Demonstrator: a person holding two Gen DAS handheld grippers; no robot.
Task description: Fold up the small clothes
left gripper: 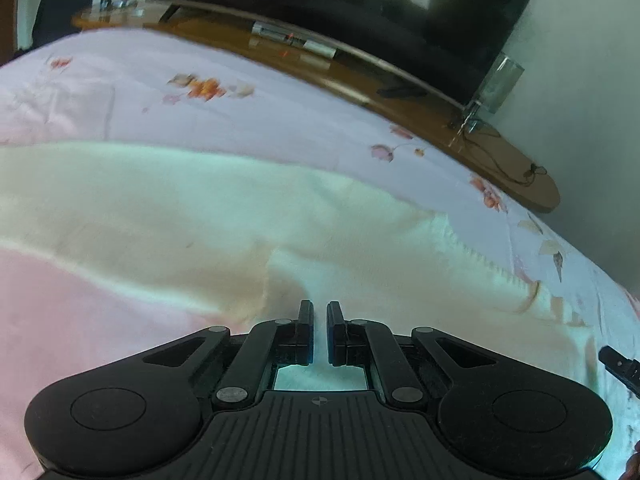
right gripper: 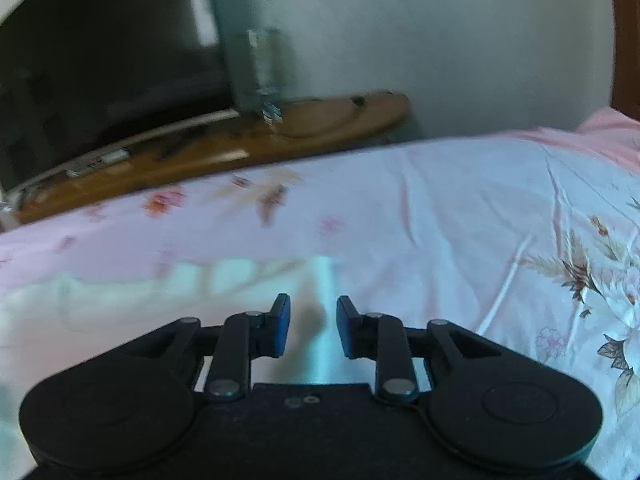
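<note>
A cream-white small garment lies spread across the floral bedsheet, with a pink part at its near left. My left gripper hovers low over a raised fold in the garment, its jaws almost together. Whether cloth is pinched between them I cannot tell. In the right wrist view my right gripper stands open over the garment's pale right edge, with nothing gripped between its fingers. One tip of the right gripper shows at the right edge of the left wrist view.
Beyond the bed's far edge runs a wooden TV bench with a dark television, a clear box and cables. A pink pillow lies at the far right. Bare sheet stretches right of the garment.
</note>
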